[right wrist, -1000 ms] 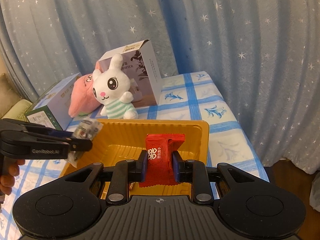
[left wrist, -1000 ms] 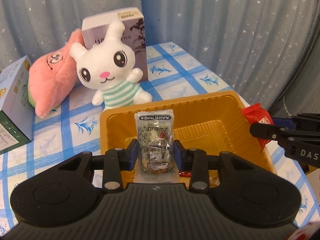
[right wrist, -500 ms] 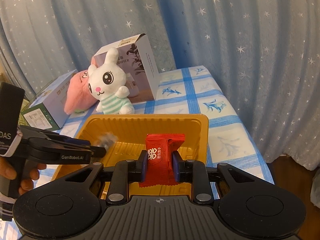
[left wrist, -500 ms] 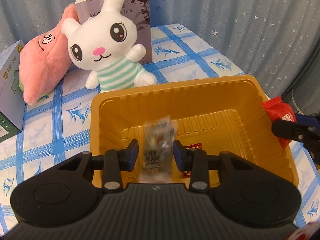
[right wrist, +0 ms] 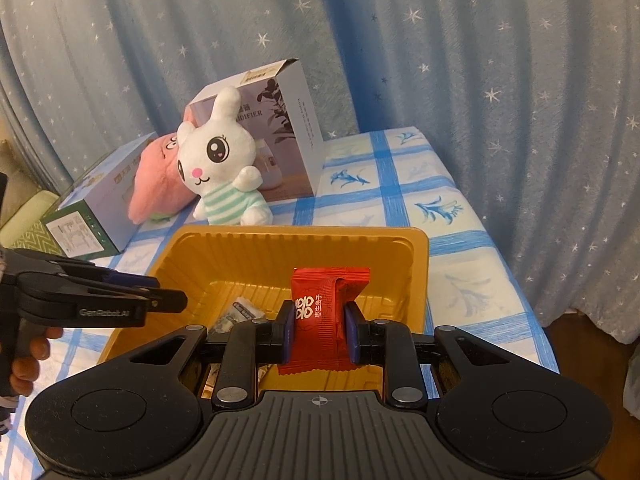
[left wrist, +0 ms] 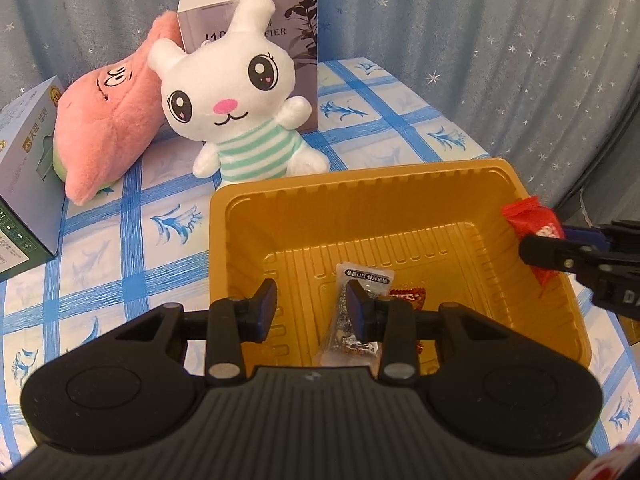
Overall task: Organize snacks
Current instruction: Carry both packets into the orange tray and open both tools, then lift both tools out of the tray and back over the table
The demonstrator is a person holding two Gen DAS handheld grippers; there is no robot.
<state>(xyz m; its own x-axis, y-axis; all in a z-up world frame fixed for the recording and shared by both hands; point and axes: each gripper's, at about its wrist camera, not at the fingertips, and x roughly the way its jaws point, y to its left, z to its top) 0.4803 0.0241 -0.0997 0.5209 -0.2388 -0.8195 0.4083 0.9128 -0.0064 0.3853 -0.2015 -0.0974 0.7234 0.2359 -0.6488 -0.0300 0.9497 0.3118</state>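
Note:
A yellow plastic tray (left wrist: pixel 304 200) sits on the checked tablecloth; it also shows in the right wrist view (right wrist: pixel 224 240). My left gripper (left wrist: pixel 312 308) is open and empty above the tray's near side. A clear packet of mixed nuts (left wrist: pixel 352 320) lies on the tray floor under it, next to a small red-wrapped candy (left wrist: pixel 408 294). The nut packet also shows in the right wrist view (right wrist: pixel 240 312). My right gripper (right wrist: pixel 320 326) is shut on a red snack packet (right wrist: pixel 324 312) and holds it over the tray's near right side. That packet shows at the tray's right rim in the left wrist view (left wrist: pixel 532 220).
A white bunny plush (left wrist: pixel 236 96) and a pink plush (left wrist: pixel 108 128) sit behind the tray, in front of a grey carton (left wrist: pixel 304 40). A green and white box (left wrist: pixel 24 160) stands at the left. Blue star curtains hang behind. The table edge (right wrist: pixel 520 300) runs close on the right.
My left gripper opened and the nut packet fell from it onto the tray floor. The left gripper also moved forward over the tray. The right gripper kept hold of the red packet.

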